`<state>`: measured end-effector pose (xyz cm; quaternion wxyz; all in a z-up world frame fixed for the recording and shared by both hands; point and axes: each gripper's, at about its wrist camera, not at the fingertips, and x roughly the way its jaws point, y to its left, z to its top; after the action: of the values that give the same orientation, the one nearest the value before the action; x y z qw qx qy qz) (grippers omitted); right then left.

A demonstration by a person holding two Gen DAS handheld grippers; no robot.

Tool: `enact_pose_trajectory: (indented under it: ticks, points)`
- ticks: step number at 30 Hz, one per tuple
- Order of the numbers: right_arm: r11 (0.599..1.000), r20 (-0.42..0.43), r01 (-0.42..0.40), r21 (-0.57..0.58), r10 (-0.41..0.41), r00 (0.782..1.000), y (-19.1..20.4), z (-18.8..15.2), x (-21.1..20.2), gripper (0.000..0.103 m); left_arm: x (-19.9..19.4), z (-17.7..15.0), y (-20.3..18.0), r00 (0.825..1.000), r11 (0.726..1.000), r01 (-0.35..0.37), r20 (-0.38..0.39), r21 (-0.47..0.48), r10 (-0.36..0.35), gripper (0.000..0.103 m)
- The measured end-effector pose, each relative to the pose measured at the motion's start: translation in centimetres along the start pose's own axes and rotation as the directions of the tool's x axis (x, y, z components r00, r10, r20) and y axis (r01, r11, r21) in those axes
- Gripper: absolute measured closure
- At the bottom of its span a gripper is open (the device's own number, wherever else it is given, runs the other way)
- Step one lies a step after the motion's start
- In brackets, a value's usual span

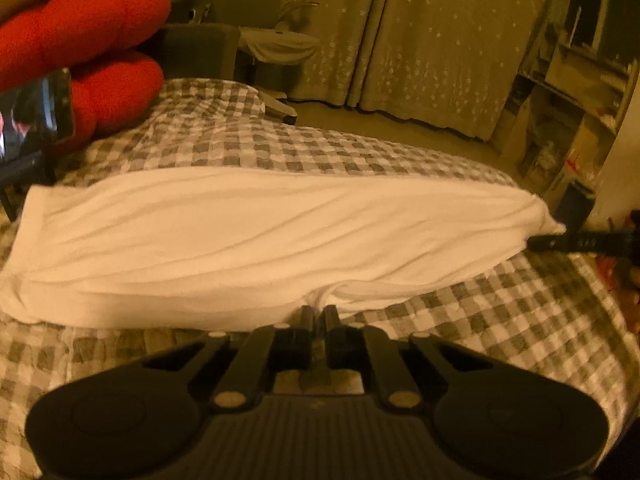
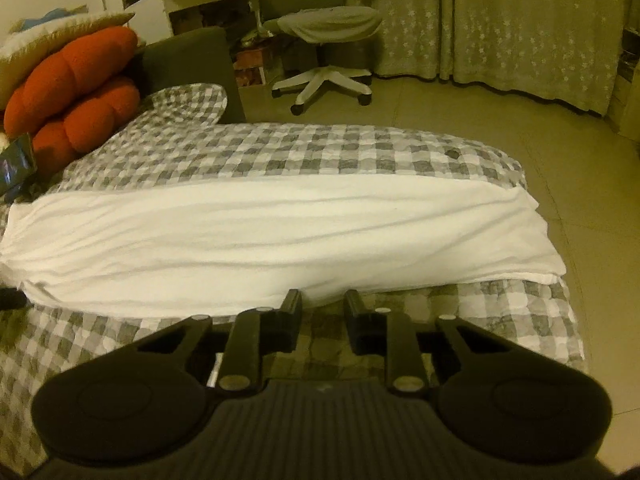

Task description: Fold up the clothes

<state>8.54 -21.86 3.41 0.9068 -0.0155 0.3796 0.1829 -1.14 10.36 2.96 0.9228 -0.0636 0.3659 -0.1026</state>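
Observation:
A long white garment [image 1: 260, 240] lies folded in a band across the checked bed cover [image 1: 500, 320]. My left gripper [image 1: 320, 312] is shut on the garment's near edge, and the cloth puckers at its tips. In the right wrist view the same garment [image 2: 280, 236] stretches from left to right. My right gripper [image 2: 323, 300] stands open at the near edge, its left fingertip [image 2: 294, 298] over the hem and only bed cover [image 2: 520, 312] in the gap. Seen from the left wrist, the right gripper [image 1: 534, 242] sits at the garment's right corner.
Red cushions [image 2: 76, 88] and a phone on a stand [image 2: 16, 162] sit at the bed's left end. An office chair [image 2: 324, 40] and curtains [image 2: 520, 20] stand beyond the bed. The floor [image 2: 580, 160] drops away at the right. Shelves [image 1: 568, 100] line the right wall.

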Motion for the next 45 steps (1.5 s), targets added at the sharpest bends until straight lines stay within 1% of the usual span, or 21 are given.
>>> enact_pose_trajectory:
  ticks: [1,2,3,7,9,10,11,12,15,19,23,25,28,31,34,36,40,41,42,43,45]
  points:
    - [1.0,-0.001,-0.004,-0.005,0.004,1.0,0.1,0.0,0.0,0.074,-0.1,0.0,-0.1,1.0,1.0,0.006,-0.006,0.015,-0.006,0.096]
    - [1.0,-0.001,-0.008,-0.007,0.008,1.0,0.1,0.0,0.0,0.072,-0.1,-0.1,-0.3,1.0,1.0,0.003,-0.009,0.03,-0.003,0.091]
    - [1.0,-0.002,-0.009,-0.009,0.009,1.0,0.2,0.0,0.0,0.072,0.0,-0.1,-0.5,1.0,0.999,-0.004,-0.007,0.039,0.005,0.09]
    - [1.0,-0.001,-0.006,-0.017,0.006,1.0,0.3,-0.1,0.1,0.072,0.4,-0.1,-1.2,1.0,0.998,-0.027,0.0,0.054,0.027,0.089]
    - [1.0,0.002,0.001,-0.019,-0.001,1.0,0.4,-0.1,0.2,0.076,0.6,-0.1,-1.2,0.999,0.998,-0.034,0.001,0.051,0.034,0.09]
    - [1.0,0.005,0.007,-0.018,-0.007,1.0,0.4,-0.1,0.3,0.078,0.6,0.0,-1.1,0.999,0.998,-0.036,0.005,0.044,0.036,0.098]
    - [1.0,0.009,0.01,-0.017,-0.01,1.0,0.4,-0.1,0.3,0.081,0.5,0.0,-1.0,0.999,0.999,-0.034,0.009,0.035,0.033,0.1]
    - [1.0,0.015,0.012,-0.014,-0.011,1.0,0.4,0.0,0.3,0.084,0.3,0.1,-0.8,1.0,0.999,-0.026,0.012,0.02,0.026,0.1]
    - [1.0,0.03,0.017,-0.006,-0.017,0.999,0.4,0.1,0.3,0.087,-0.4,0.3,-0.1,1.0,1.0,0.001,0.031,-0.025,0.0,0.101]
    - [1.0,0.029,0.008,-0.012,-0.008,1.0,0.6,0.1,0.4,0.087,-0.8,0.4,-0.2,0.999,1.0,0.006,0.04,-0.015,-0.006,0.101]
    - [1.0,0.017,-0.02,-0.018,0.02,1.0,0.6,0.1,0.3,0.084,-0.6,0.2,-0.6,1.0,0.999,0.011,0.005,0.03,-0.011,0.101]
    - [0.999,0.015,-0.015,-0.032,0.015,1.0,0.9,0.0,0.3,0.083,-0.3,0.1,-0.9,1.0,0.998,-0.021,-0.001,0.059,0.021,0.1]
    - [0.999,0.014,-0.012,-0.036,0.012,1.0,1.0,0.0,0.3,0.082,-0.2,-0.1,-1.7,0.999,0.994,-0.041,0.01,0.103,0.04,0.097]
    - [0.999,0.013,-0.011,-0.038,0.012,1.0,1.1,-0.1,0.4,0.082,0.3,-0.3,-2.3,0.998,0.986,-0.068,0.012,0.152,0.066,0.096]
    - [0.999,0.012,-0.01,-0.042,0.01,1.0,1.2,-0.1,0.4,0.082,0.8,-0.5,-2.9,0.993,0.973,-0.116,0.014,0.202,0.116,0.091]
    - [0.999,0.012,-0.008,-0.043,0.009,1.0,1.2,-0.1,0.4,0.082,0.9,-0.5,-3.2,0.991,0.968,-0.131,0.024,0.216,0.129,0.087]
    - [0.999,0.012,-0.008,-0.045,0.009,1.0,1.1,-0.1,0.4,0.082,0.9,-0.4,-3.7,0.988,0.956,-0.155,0.046,0.248,0.149,0.087]
    - [0.999,0.013,-0.009,-0.043,0.01,1.0,1.1,-0.1,0.4,0.082,1.0,-0.5,-3.9,0.987,0.952,-0.158,0.047,0.261,0.151,0.089]
    - [0.999,0.012,-0.012,-0.041,0.012,1.0,1.0,-0.1,0.4,0.081,1.1,-0.5,-4.1,0.987,0.948,-0.161,0.048,0.275,0.154,0.093]
    - [0.999,0.012,-0.014,-0.039,0.015,1.0,0.9,-0.1,0.3,0.081,1.1,-0.5,-4.2,0.986,0.945,-0.165,0.052,0.281,0.157,0.101]
    - [0.999,0.012,-0.019,-0.036,0.02,1.0,0.8,-0.1,0.3,0.081,0.9,-0.3,-4.1,0.984,0.947,-0.175,0.067,0.269,0.163,0.102]
